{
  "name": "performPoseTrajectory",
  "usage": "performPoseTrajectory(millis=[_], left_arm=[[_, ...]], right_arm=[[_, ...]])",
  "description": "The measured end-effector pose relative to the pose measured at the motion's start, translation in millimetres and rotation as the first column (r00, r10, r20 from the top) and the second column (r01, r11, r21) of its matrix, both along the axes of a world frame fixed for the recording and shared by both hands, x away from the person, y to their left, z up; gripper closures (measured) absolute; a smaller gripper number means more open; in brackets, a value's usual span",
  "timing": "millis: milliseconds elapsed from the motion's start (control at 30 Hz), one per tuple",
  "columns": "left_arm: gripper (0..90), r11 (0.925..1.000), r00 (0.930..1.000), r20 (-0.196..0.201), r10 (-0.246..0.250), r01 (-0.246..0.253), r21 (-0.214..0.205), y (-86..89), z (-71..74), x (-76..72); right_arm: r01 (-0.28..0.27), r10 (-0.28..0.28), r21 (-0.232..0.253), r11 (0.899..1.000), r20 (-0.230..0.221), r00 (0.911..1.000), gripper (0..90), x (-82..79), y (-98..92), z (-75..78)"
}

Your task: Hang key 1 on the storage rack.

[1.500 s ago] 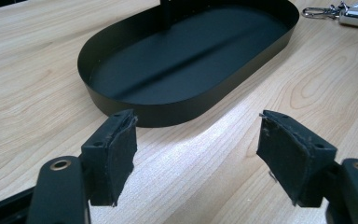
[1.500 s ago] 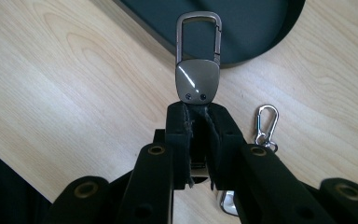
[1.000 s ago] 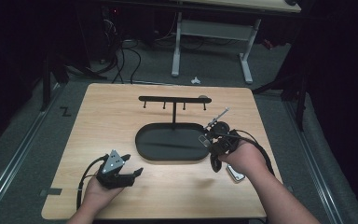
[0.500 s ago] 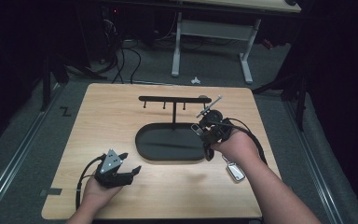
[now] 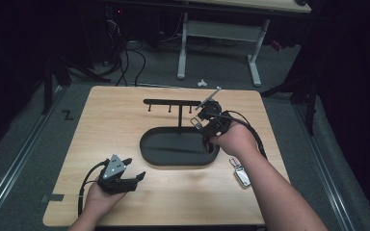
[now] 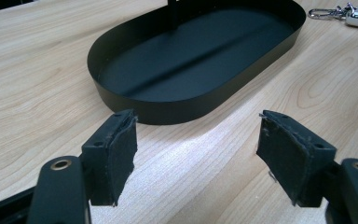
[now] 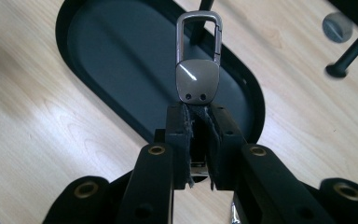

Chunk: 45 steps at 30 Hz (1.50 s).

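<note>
A black oval tray with a T-shaped hook rack rising from it sits mid-table. My right gripper is above the tray's far right end, just below the rack's right arm, shut on a silver carabiner keychain that sticks out past the jaws. In the right gripper view the clip hangs over the tray floor, and the right gripper pinches its base. My left gripper rests open at the near left, and in its own view the left gripper faces the tray wall with nothing between its pads.
A second silver keychain lies on the wood right of the tray, also seen as the keychain in the left gripper view. Rack pegs hang close to the held clip. Table legs and cables stand beyond the far edge.
My right gripper has carried the clip away from me and slightly left, from the tray's right rim up toward the rack's right arm. The left gripper has stayed still.
</note>
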<state>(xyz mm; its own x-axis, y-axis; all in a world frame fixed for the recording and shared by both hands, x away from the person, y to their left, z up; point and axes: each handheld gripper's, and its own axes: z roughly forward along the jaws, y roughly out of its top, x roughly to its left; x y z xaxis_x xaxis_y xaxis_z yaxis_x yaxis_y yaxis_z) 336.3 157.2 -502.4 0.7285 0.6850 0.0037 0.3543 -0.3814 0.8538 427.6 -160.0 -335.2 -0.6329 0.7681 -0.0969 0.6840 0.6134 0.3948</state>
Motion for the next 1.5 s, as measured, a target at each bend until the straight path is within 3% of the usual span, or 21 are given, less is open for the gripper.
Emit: performPoseTrajectory(millis=[167, 900, 1200, 1267, 1500], left_arm=[[28.7, 1.0000, 1.0000, -0.005, -0.004, 0.004, 0.006, -0.4, -0.6, 0.0], [28.7, 1.0000, 0.9999, -0.009, -0.004, 0.004, -0.002, 0.4, -0.6, 0.4], [28.6, 1.0000, 0.9999, -0.012, -0.006, 0.006, 0.001, 0.3, -0.9, 0.6], [28.6, 1.0000, 0.9999, -0.013, -0.007, 0.007, 0.002, 0.3, -1.1, 0.8], [28.6, 0.9999, 0.9998, -0.019, -0.011, 0.011, 0.003, -0.2, -1.5, 1.1]], right_arm=[[0.021, -0.021, 0.001, 1.000, 0.002, 0.9998, 80.6, 5.7, 0.9, 4.7], [-0.003, 0.003, -0.019, 1.000, 0.021, 0.9998, 80.6, 19.4, 13.8, 19.5], [0.017, -0.017, -0.028, 0.999, 0.001, 0.9999, 80.6, 25.5, 18.8, 10.5], [0.017, -0.016, -0.047, 0.999, 0.015, 0.9997, 80.6, 27.3, 18.1, 8.0], [0.045, -0.044, -0.038, 0.998, 0.023, 0.9988, 80.5, 32.8, 17.0, -1.6]])
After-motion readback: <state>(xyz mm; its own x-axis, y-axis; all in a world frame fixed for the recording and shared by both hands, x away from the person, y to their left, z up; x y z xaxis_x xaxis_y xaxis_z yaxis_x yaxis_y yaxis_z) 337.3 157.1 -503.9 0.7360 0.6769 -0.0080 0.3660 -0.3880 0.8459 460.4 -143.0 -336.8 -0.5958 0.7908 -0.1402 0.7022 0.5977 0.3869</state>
